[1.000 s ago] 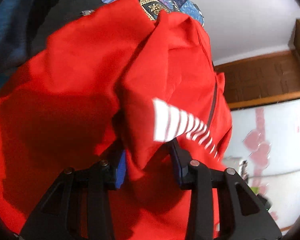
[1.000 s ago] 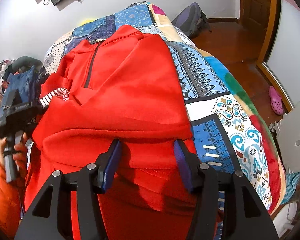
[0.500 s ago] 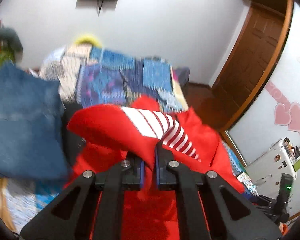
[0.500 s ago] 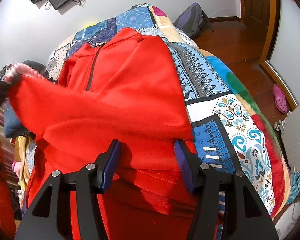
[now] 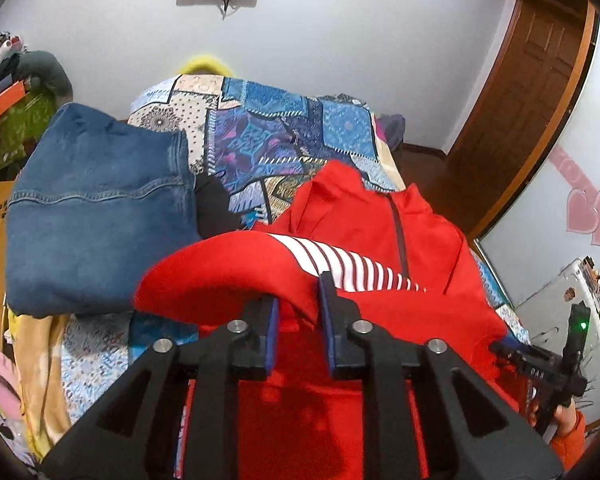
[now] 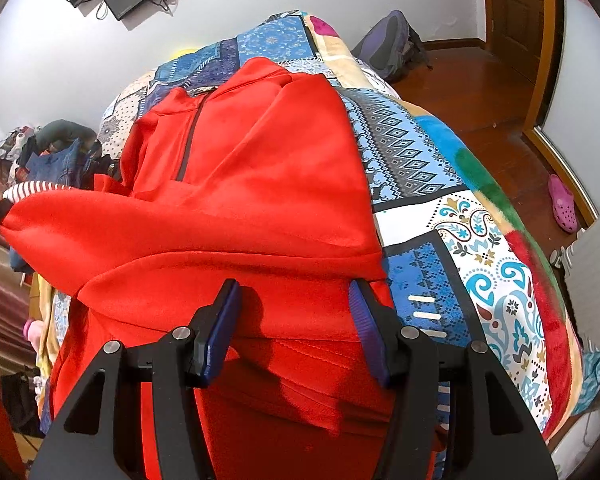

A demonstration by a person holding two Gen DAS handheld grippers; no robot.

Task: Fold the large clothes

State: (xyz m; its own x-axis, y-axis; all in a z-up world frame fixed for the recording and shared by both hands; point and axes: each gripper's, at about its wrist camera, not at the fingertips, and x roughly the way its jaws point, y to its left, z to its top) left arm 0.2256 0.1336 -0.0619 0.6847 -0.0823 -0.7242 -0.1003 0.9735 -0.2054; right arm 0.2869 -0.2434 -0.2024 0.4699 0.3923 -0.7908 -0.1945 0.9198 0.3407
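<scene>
since a second earlier the left tongs [image 5: 296, 312] had lifted the red jacket [image 6: 260, 184]'s striped sleeve, pinched narrow; right tongs [image 6: 294, 332] gaped wide at lower centre over the jacket on the bed [image 6: 480, 248]; sleeve fold underway, next probably laying it across

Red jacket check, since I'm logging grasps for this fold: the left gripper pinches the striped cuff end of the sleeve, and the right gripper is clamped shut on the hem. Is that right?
Only partly. The left gripper does hold the red jacket by its sleeve near the striped cuff. The right gripper is not clamped: the right wrist view shows its jaws wide apart over the jacket's lower part, gripping nothing.
</scene>
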